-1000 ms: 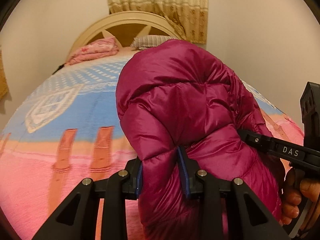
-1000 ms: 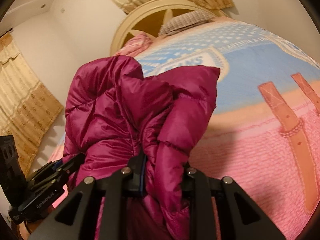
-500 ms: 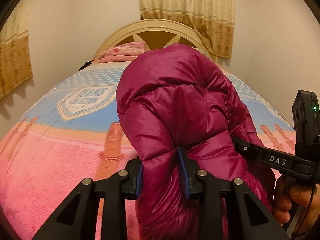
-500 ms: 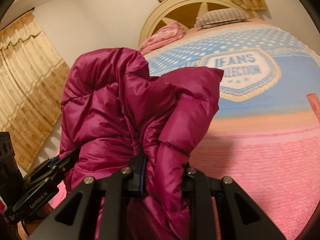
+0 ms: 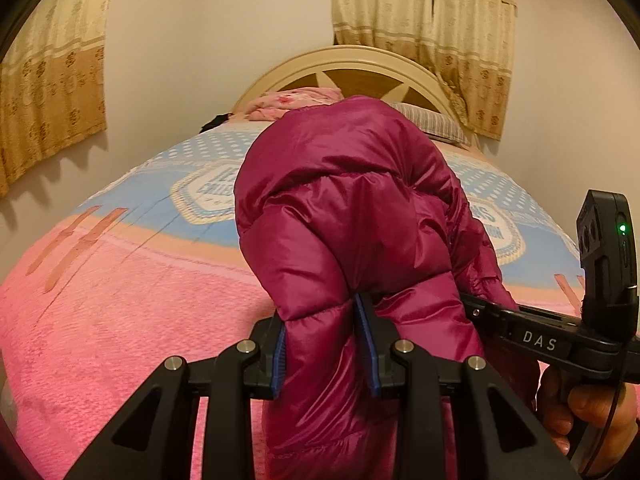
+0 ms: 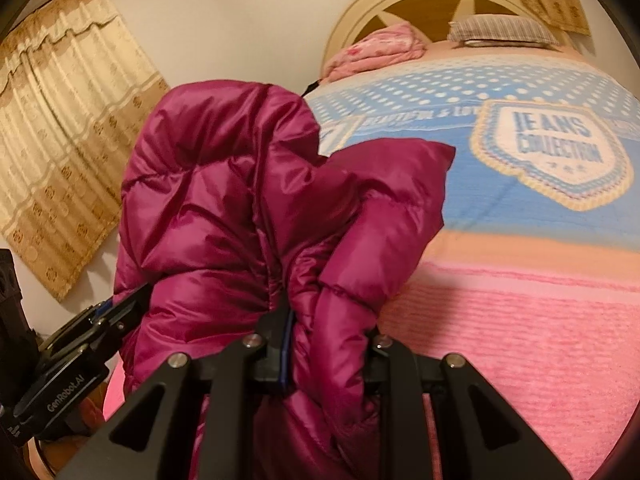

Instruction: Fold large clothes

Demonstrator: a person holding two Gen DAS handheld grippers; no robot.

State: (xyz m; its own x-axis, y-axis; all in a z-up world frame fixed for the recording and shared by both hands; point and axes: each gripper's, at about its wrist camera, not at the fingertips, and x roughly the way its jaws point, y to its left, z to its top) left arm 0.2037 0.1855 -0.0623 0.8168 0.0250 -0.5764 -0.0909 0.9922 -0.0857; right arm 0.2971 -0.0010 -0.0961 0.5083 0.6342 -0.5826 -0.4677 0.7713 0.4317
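You have the dark pink puffer jacket (image 5: 352,216) up in the air in front of you, over the near, pink end of the bed (image 5: 120,320); none of the jacket that you can see lies flat on the bedspread (image 6: 520,320); your left gripper (image 5: 324,344) has its jaws pinched on a thick puffy fold of the jacket, with the blue pads (image 5: 366,336) pressing in from both sides; your right gripper (image 6: 328,340) is squeezed onto another fat bunch of the same jacket, and its jaws are only as far apart as the stuffing makes them; in the left view you can see your other hand (image 5: 592,412) holding the right tool just beside the jacket, so the two grips are close together; the jacket hangs in a lumpy bundle, bulging up over both grippers and drooping down below them out of sight; I cannot tell which part is the sleeve, the hood or the hem; so I think the folding has hardly begun, or you are just carrying the jacket to its spot; what looks left to do is to lay it down on the bed, spread it smooth, bring the sleeves in and fold the body over; the pillows (image 6: 504,30) and the small pink bundle (image 6: 376,52) sit far away by the headboard (image 5: 360,68), so the middle of the bed is free for that.
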